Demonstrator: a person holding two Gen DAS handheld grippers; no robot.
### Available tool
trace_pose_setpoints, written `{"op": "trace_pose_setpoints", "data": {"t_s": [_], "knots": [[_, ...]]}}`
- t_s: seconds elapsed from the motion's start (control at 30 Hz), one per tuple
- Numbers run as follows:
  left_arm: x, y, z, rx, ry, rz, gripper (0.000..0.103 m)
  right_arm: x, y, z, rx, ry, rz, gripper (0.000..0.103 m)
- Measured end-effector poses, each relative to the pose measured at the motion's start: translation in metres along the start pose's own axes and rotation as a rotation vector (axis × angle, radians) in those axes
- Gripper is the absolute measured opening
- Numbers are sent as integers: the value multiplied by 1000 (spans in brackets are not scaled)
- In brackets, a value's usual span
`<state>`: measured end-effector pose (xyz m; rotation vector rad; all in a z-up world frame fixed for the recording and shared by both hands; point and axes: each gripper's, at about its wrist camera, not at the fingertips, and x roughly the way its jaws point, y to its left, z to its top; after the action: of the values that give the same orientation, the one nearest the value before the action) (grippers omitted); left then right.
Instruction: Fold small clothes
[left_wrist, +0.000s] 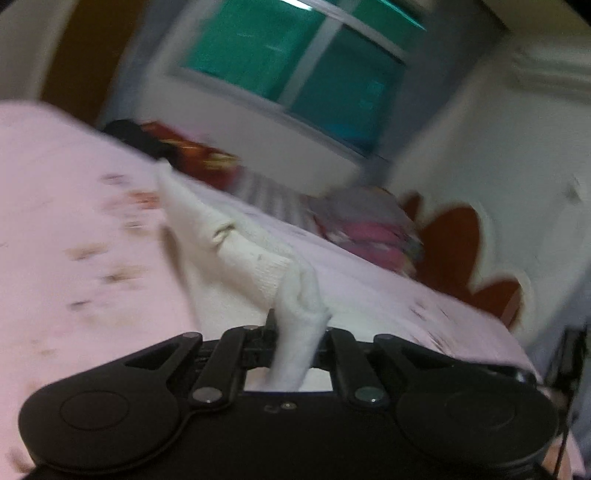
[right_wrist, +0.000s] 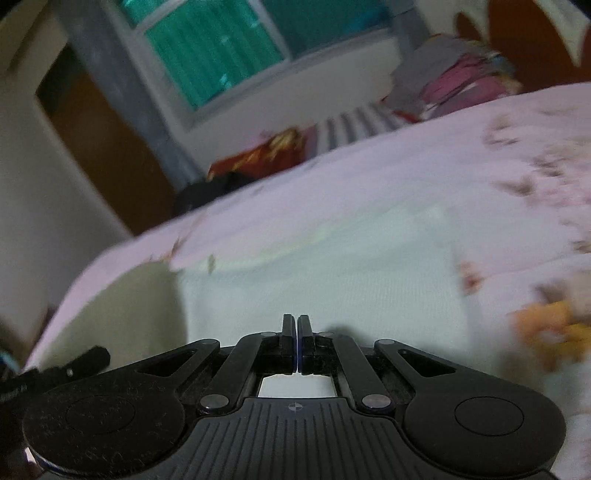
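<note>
Pinching a bunched edge of the white knit garment (left_wrist: 236, 240), the left gripper (left_wrist: 295, 325) holds it lifted off the pink floral bedsheet (left_wrist: 74, 229); the cloth runs from lower centre of the left wrist view up toward the middle left, its far end trailing on the bed. The right gripper (right_wrist: 297, 332), at lower centre of its own view, has its jaws pressed together with nothing between them, poised over the pale flat part of what looks like the same garment on the sheet. Both views are smeared, so fine detail is hard to make out.

My worry is the grip: only a narrow tuft is caught, and a quick swing could let it slip free or drag the rest into a crooked heap. With the right tongs empty, nothing pins the lower layer, so any fold may land skewed.
</note>
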<state>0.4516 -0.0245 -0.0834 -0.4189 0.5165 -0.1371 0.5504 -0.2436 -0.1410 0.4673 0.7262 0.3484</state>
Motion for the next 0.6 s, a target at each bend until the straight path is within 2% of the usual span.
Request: {"op": "trace_pose_setpoints", "data": {"t_s": [0.1, 0.23, 0.3, 0.33, 0.37, 0.4, 0.43, 0.47, 0.5, 0.53, 0.57, 0.6], "knots": [[18, -51, -8, 130, 74, -38, 7, -32, -35, 16, 73, -58, -15, 0], [48, -98, -39, 195, 221, -102, 9, -72, -77, 33, 157, -104, -41, 0], [70, -115, -60, 214, 381, -114, 25, -84, -95, 37, 202, -105, -20, 0], [73, -119, -64, 210, 409, -102, 30, -87, -102, 39, 218, -98, 1, 0], [69, -120, -65, 205, 403, -104, 43, -91, -108, 40, 229, -83, 4, 1], [61, -118, -63, 193, 373, -132, 50, -93, -112, 41, 233, -69, -14, 21], [51, -112, -57, 175, 335, -150, 50, -98, -116, 42, 236, -67, -17, 68], [44, -106, -51, 160, 297, -146, 50, -104, -116, 40, 236, -98, 3, 78], [38, -98, -43, 148, 261, -132, 49, -111, -118, 38, 226, -122, 35, 78], [33, -87, -34, 137, 220, -110, 48, -112, -117, 37, 217, -108, 53, 77], [31, -76, -25, 130, 188, -85, 48, -110, -115, 36, 216, -93, 71, 72], [32, -64, -17, 121, 169, -57, 48, -107, -113, 34, 216, -76, 88, 59]]}}
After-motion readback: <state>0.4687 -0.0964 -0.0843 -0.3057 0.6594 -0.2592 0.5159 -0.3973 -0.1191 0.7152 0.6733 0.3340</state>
